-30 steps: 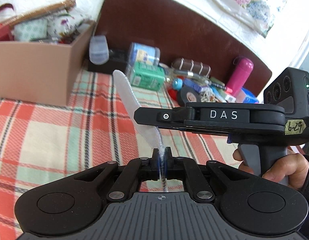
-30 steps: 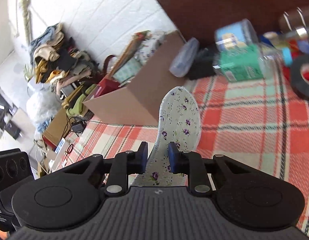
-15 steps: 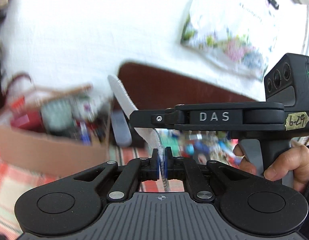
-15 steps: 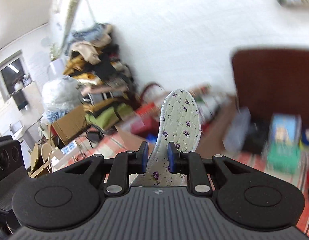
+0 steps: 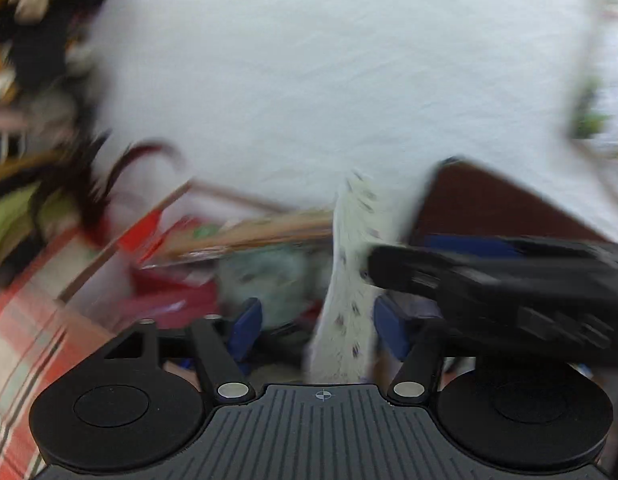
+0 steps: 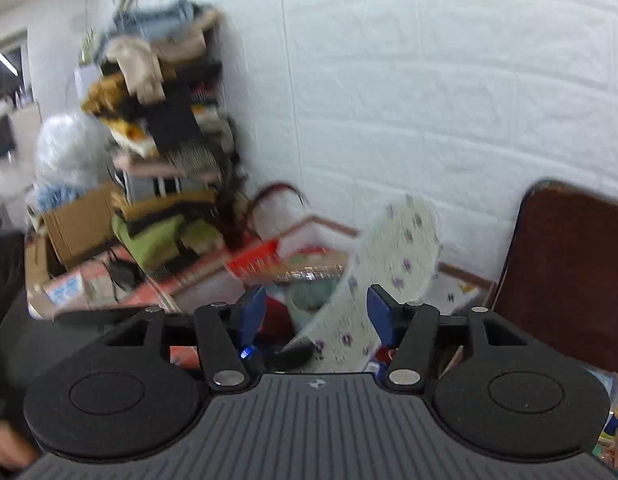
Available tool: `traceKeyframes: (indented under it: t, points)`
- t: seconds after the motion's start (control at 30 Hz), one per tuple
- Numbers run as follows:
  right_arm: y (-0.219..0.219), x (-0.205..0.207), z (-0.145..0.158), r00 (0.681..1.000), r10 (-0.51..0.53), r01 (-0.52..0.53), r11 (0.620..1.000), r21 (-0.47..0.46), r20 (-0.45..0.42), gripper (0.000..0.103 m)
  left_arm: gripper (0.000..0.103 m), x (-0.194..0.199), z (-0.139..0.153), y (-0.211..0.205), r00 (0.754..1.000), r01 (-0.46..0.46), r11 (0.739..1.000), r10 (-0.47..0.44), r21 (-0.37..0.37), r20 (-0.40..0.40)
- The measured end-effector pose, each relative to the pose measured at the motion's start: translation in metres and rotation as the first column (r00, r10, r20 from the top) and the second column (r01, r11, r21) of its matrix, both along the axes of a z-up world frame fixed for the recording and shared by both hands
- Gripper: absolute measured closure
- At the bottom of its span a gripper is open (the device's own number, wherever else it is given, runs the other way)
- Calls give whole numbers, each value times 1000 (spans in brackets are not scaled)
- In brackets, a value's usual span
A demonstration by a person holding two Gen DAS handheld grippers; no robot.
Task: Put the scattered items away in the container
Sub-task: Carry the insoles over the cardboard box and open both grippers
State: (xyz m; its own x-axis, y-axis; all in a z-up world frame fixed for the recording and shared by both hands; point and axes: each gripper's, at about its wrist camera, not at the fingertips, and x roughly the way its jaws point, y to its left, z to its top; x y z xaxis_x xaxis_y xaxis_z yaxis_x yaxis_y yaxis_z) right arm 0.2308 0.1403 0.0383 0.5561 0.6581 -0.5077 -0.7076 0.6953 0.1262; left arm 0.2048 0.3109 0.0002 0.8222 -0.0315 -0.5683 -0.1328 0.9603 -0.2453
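A white insole with purple flowers (image 5: 349,280) stands between the wide-apart blue pads of my left gripper (image 5: 317,330), which is open. The same insole (image 6: 393,256) rises between the spread fingers of my right gripper (image 6: 316,312), also open, close to its right pad (image 6: 379,312). Neither gripper clamps it. Below and behind the insole is the cardboard box (image 6: 321,222), crammed with red packets and a teal bundle (image 5: 269,280). The right gripper's black body (image 5: 509,280) crosses the left wrist view at the right. Both views are blurred by motion.
A white brick-pattern wall fills the background. A dark brown board (image 6: 569,280) stands at the right. A tall pile of clothes (image 6: 165,152) and more boxes sit at the left. Red plaid cloth (image 5: 25,340) shows at the lower left.
Both grippers were shut on the insole and now stand open around it. The views have swung up and left, from the table over the box, toward the wall.
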Motion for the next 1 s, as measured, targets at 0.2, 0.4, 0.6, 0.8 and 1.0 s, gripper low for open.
traceKeyframes:
  t: [0.2,0.4,0.6,0.8,1.0]
  points:
    - [-11,22,-47,997,-18,15,999,-36,-69,44,39,6,-23,26,998,-57,998,56,-42,-34]
    - [-9,27,-57,995,-15,11,999,-48,-94,44,34,6,-20,21,998,-58,998,58,-11,-27]
    - [1,24,-62,995,20,-27,997,-67,-102,51,23,3,-20,15,996,-81,996,82,48,-20]
    - [-3,17,-58,994,34,-41,997,-62,-107,58,5,-15,-10,15,993,-122,989,122,83,6]
    - [-34,-7,-31,999,32,-32,999,4,-38,39,0,-43,6,9,988,-150,982,147,115,37]
